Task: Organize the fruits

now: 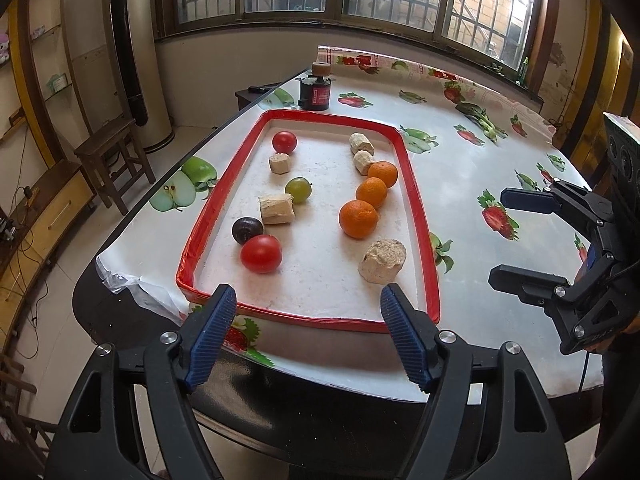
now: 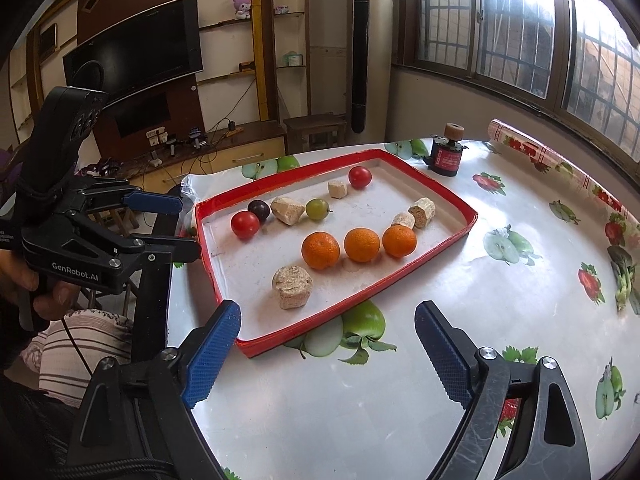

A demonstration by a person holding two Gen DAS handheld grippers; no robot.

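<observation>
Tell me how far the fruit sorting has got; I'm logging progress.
Looks done: three oranges stand in a row in the red-rimmed tray. In hand: nothing; left gripper and right gripper are open, short of the tray. Left: tomatoes, dark plum and green fruit sit mixed among beige chunks.

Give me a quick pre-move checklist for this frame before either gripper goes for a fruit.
1. Left gripper jaws open, holding nothing: ok.
2. Right gripper jaws open, holding nothing: ok.
3. All fruit inside the red-rimmed tray: ok.
4. Three oranges lined up along one side: ok.
5. Near tomato free to grasp: not ok, the dark plum sits against it.
6. Whether the beige chunks, such as the nearest one, count as fruit: cannot tell.
</observation>
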